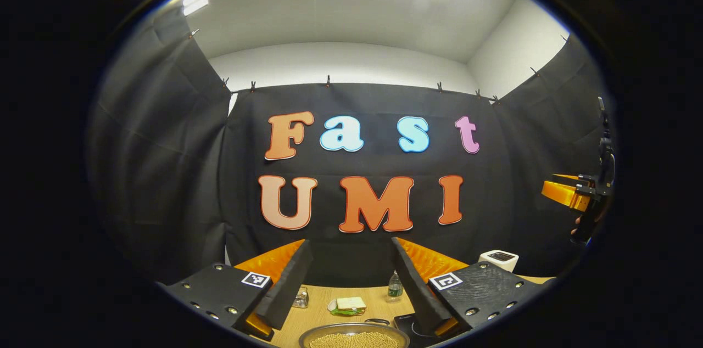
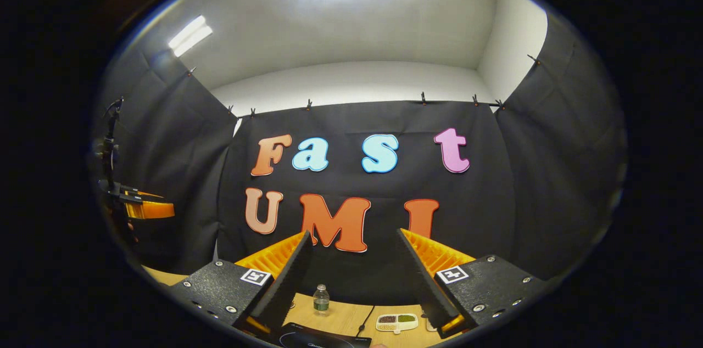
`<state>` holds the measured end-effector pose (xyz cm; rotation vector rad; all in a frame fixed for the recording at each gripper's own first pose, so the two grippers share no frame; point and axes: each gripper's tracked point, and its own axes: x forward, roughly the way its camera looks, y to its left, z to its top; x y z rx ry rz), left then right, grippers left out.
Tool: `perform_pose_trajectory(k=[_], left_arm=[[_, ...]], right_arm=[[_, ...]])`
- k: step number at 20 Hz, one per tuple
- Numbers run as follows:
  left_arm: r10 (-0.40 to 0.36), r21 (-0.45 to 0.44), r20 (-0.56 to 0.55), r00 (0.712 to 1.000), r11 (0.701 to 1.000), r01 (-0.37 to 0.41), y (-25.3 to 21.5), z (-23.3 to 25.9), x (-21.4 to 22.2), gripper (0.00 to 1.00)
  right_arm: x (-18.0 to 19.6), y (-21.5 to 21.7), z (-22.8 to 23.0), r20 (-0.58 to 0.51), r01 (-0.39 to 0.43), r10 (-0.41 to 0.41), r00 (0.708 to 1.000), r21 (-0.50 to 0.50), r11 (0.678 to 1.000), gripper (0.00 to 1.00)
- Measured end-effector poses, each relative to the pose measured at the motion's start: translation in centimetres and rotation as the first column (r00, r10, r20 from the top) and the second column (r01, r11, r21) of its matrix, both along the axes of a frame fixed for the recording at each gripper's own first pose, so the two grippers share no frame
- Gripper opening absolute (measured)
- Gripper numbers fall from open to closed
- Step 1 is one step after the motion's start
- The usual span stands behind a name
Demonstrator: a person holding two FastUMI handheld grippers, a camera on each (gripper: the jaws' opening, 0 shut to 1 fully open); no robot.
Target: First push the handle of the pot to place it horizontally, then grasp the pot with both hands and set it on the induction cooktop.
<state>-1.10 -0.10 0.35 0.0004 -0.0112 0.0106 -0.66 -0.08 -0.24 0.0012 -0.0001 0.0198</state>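
**Both hand-held grippers raised and spread above the surface**

In the left gripper view, the left hand-held gripper (image 1: 351,293) has its two fingers spread wide, gripping nothing. Just beneath them the pot (image 1: 354,336) sits on the wooden surface (image 1: 318,315), cut off by the view's lower edge; it is filled with small pale grains, and its handle is hard to make out. Right beside it, a dark corner of the induction cooktop (image 1: 409,326) peeks out, mostly hidden by the right-hand finger. Farther back lie a small plate (image 1: 347,306), a glass jar (image 1: 300,297), a water bottle (image 1: 394,287) and a white box (image 1: 498,259).

In the right gripper view, the right hand-held gripper (image 2: 354,293) is likewise spread and empty. The cooktop (image 2: 318,340) is cropped at the bottom edge, with a cable running back from it. Beyond stand the bottle (image 2: 321,299) and a divided dish (image 2: 396,321).

Black cloth walls the booth under a white ceiling with lit panels.
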Motion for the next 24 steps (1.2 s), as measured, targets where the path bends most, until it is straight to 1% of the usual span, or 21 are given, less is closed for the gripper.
perform_pose_trajectory(k=[8,13,16,19,20,22,23,24], left_arm=[[0.004,-0.012,-0.012,1.000,1.000,-0.005,0.4,-0.6,-0.3,0.89],[0.004,-0.024,-0.044,0.999,1.000,-0.005,0.7,-2.0,-0.9,0.89],[-0.004,-0.036,-0.069,0.998,0.999,0.002,1.1,-3.1,-0.9,0.89],[-0.025,-0.068,-0.104,0.994,0.998,0.017,1.2,-4.5,-0.5,0.90],[-0.035,-0.079,-0.122,0.992,0.997,0.025,1.0,-5.3,-0.4,0.92],[-0.037,-0.096,-0.181,0.983,0.995,0.020,1.5,-7.4,-0.6,0.65],[-0.027,-0.105,-0.216,0.976,0.994,0.004,1.8,-8.4,-0.7,0.61],[-0.019,-0.108,-0.268,0.963,0.994,-0.010,2.1,-10.2,-0.7,0.36]], right_arm=[[-0.1,0.8,-1.1,-0.023,-0.015,0.015,1.000,-0.009,1.000,0.94],[-0.1,1.6,-2.8,-0.051,-0.026,0.026,0.998,-0.003,1.000,0.94],[0.3,2.0,-3.8,-0.071,-0.041,0.041,0.997,0.006,0.999,0.94],[0.8,2.5,-4.0,-0.060,-0.062,0.063,0.996,0.013,0.998,0.94],[0.8,2.6,-4.2,-0.059,-0.067,0.067,0.996,0.012,0.998,0.94],[0.8,3.0,-4.6,-0.060,-0.073,0.073,0.996,0.007,0.997,0.94],[0.7,3.1,-4.9,-0.063,-0.077,0.077,0.995,0.002,0.997,0.94],[0.7,3.4,-5.2,-0.066,-0.083,0.082,0.994,-0.002,0.997,0.94]])
